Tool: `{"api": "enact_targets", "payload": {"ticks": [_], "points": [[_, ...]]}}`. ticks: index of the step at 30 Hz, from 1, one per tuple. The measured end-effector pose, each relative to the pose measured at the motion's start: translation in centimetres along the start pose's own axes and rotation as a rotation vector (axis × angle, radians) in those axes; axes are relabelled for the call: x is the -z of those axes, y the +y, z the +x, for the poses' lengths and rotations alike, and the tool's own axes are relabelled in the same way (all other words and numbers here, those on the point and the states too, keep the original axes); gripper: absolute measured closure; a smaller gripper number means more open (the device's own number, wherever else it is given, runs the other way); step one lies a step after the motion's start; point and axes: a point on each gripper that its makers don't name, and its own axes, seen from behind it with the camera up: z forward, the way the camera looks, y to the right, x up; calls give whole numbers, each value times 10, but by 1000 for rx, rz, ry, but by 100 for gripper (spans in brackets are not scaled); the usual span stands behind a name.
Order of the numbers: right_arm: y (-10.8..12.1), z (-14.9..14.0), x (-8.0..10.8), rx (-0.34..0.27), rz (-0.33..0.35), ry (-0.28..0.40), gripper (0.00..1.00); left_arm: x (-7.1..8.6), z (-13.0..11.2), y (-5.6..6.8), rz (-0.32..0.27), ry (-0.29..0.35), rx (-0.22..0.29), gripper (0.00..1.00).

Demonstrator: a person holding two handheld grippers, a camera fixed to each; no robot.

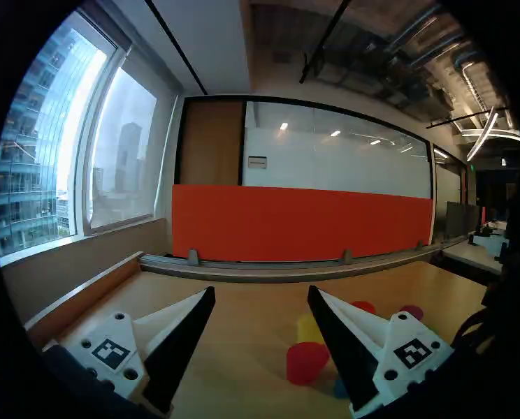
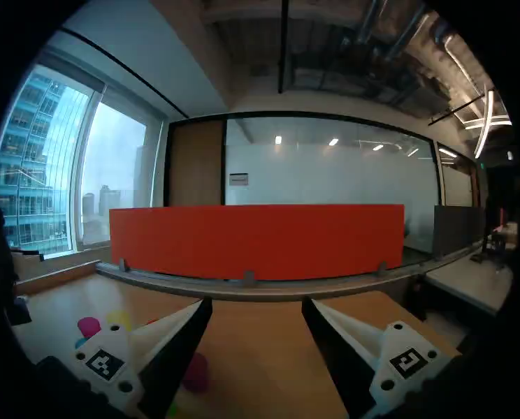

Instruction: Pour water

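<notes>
Jaws of the left gripper (image 1: 260, 289) stand wide and empty over the wooden table (image 1: 260, 332), red cup (image 1: 307, 362) and yellow cup (image 1: 307, 328) just ahead; right gripper (image 2: 255, 301) gapes likewise, a magenta cup (image 2: 196, 371) below it; both seem poised for a first grasp.

Gaping gripper (image 2: 256, 301) above wooden desk (image 2: 274, 363)

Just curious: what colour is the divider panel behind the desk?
Orange-red; the panel shows best in the right gripper view.
</notes>
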Motion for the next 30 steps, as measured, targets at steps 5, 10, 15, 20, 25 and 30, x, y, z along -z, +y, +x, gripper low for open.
{"api": "enact_targets", "payload": {"ticks": [5, 10, 15, 20, 25, 30], "points": [[-1, 21, -5, 0, 13, -6, 1, -6, 21, 10, -48, -9, 10, 1], [-2, 39, -10, -3, 28, -8, 1, -11, 41, 13, -74, -18, 6, 1], [-5, 47, -12, -8, 51, -10, 1, -16, 56, 19, -111, -29, 2, 1], [-12, 48, -12, -6, 93, -18, 1, -16, 63, 27, -152, -30, -13, 1], [-29, 50, -8, -11, 182, -35, 1, -15, 65, 41, -210, -40, -19, 1], [-47, 52, -3, -8, 281, -42, 1, -12, 69, 61, -295, -40, -21, 1]]}}
